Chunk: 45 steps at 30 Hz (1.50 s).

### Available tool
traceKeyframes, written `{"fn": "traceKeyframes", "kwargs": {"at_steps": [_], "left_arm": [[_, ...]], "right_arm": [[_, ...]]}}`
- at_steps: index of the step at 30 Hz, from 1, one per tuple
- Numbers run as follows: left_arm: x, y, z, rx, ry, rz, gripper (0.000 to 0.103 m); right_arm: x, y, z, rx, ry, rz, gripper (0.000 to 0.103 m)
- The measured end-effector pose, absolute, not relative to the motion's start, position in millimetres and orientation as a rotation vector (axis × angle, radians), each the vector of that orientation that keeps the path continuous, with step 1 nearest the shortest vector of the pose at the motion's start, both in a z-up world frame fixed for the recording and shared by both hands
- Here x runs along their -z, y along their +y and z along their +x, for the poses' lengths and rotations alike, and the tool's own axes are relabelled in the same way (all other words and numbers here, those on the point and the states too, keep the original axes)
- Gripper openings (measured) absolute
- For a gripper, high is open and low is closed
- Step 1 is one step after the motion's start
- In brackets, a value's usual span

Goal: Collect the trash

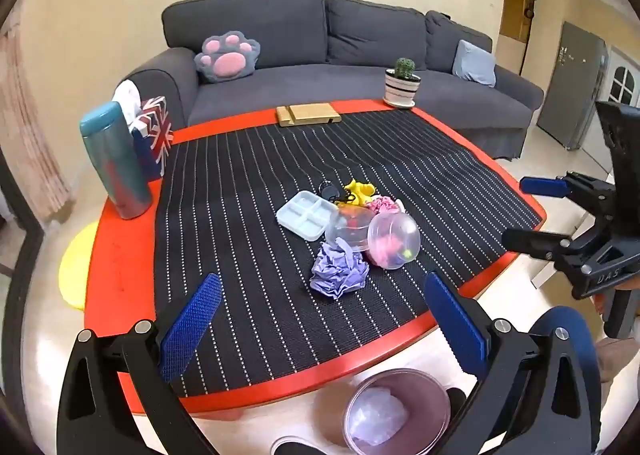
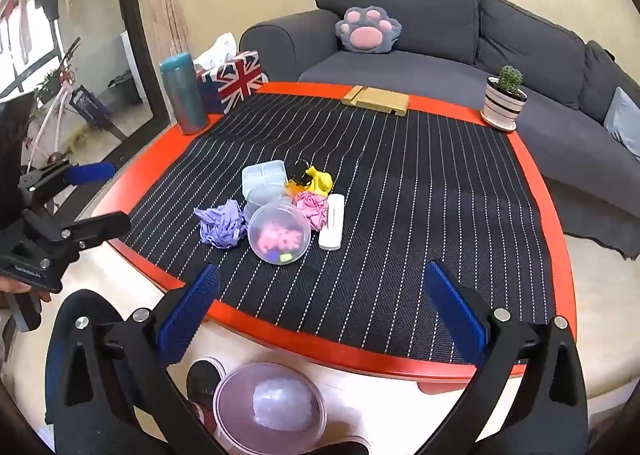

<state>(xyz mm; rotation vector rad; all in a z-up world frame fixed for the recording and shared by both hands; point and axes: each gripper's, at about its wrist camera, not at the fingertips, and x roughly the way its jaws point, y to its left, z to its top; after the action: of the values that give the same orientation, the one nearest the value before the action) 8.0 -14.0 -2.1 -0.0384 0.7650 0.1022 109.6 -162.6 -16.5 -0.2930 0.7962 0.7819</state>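
Two grippers, both mine, jaws wide and empty: left gripper (image 1: 320, 319) pitched down over the near table (image 1: 120, 255) edge, right gripper (image 2: 322, 309) alongside. Bin (image 1: 396, 411) on the floor just below. Further out, purple wad (image 1: 339, 273) mid-mat, touching the clear tub (image 1: 394, 241); pink wad (image 2: 312, 207) behind.

The bin (image 1: 396, 411) is cut off by the frame's lower edge.

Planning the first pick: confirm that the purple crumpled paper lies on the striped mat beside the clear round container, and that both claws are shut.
Not shut: both wrist views show the left claw and right claw open, holding nothing. The purple crumpled paper does lie on the striped mat beside the clear round container.
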Motion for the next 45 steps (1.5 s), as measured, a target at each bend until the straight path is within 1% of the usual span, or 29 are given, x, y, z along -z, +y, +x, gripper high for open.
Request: {"fn": "traceKeyframes", "kwargs": {"at_steps": [4,6,45], "left_arm": [[4,-29,14,-0.107,0.761,-0.005,0.097],[1,-13,4,-0.082,0.759,-0.027,0.097],[8,-7,10,-0.095,0.776,-0.06,0.097]], "right_arm": [[17,-161,109,-0.801,0.809,-0.293,0.1],[16,-160,109,-0.806,0.808,-0.293,0.1],[18,-156,112,-0.818,0.824,-0.279,0.1]]}}
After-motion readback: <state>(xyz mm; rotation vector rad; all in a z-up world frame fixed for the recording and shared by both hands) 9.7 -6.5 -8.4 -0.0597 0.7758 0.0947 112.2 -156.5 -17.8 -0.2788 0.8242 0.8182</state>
